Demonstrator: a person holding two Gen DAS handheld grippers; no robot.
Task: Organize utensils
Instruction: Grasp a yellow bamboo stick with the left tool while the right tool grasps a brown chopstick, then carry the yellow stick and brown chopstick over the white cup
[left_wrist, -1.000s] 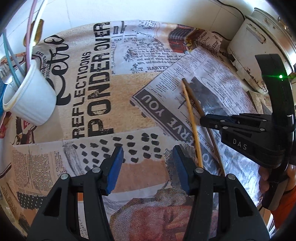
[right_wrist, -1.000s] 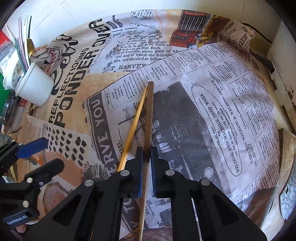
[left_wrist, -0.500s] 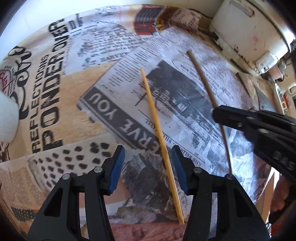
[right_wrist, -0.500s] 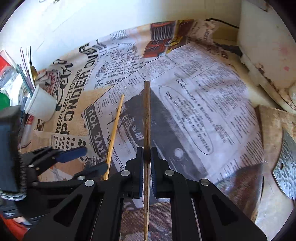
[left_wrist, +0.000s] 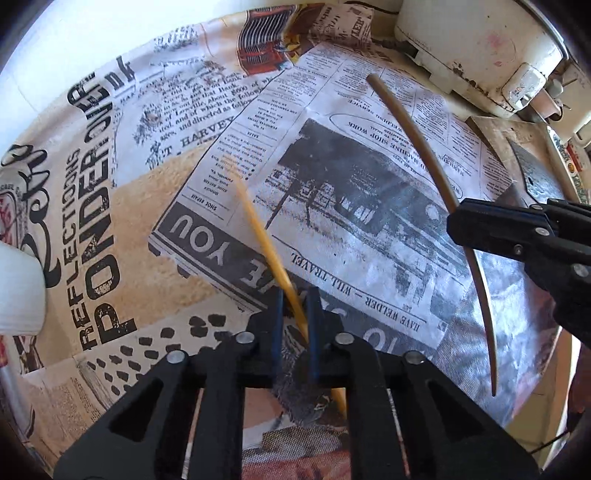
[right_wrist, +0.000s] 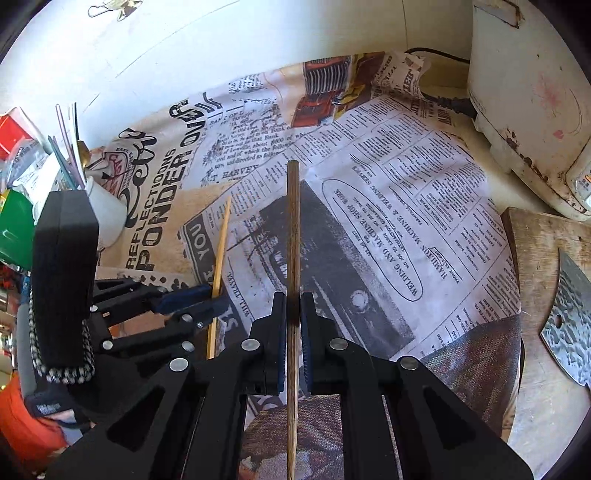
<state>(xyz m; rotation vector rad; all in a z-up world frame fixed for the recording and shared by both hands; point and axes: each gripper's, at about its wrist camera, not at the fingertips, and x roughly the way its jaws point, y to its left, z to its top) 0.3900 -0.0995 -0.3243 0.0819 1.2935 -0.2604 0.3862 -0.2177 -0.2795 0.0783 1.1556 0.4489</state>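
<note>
Now each gripper has one chopstick, and the next move turns on where the white cup sits: forward and well to the left of the right gripper, beyond the left gripper, so the left hand looks nearer to it. In the left wrist view only the cup's rim shows, at the far left edge.

The right gripper is closed narrow on the dark chopstick, gripping it near mid-length. Its long axis runs straight ahead along the fingers, front end pointing away, back end passing under the gripper body. It seems lifted off the cloth, though I cannot be certain.

The left gripper's jaws are drawn in close around the pale chopstick. It lies at a slant between them, tip pointing forward and left, and is blurred, so a firm pinch is probable, not sure.

Both sticks are thin, straight, smooth and wood-like, the dark one thicker; they could swivel in a narrow pinch. The cup is smooth and already holds straws and a spoon-like handle. Beneath is a soft, slightly rumpled cloth printed like newspaper. To the right gripper's right lies a worn wooden board with a hammered metal blade.
</note>
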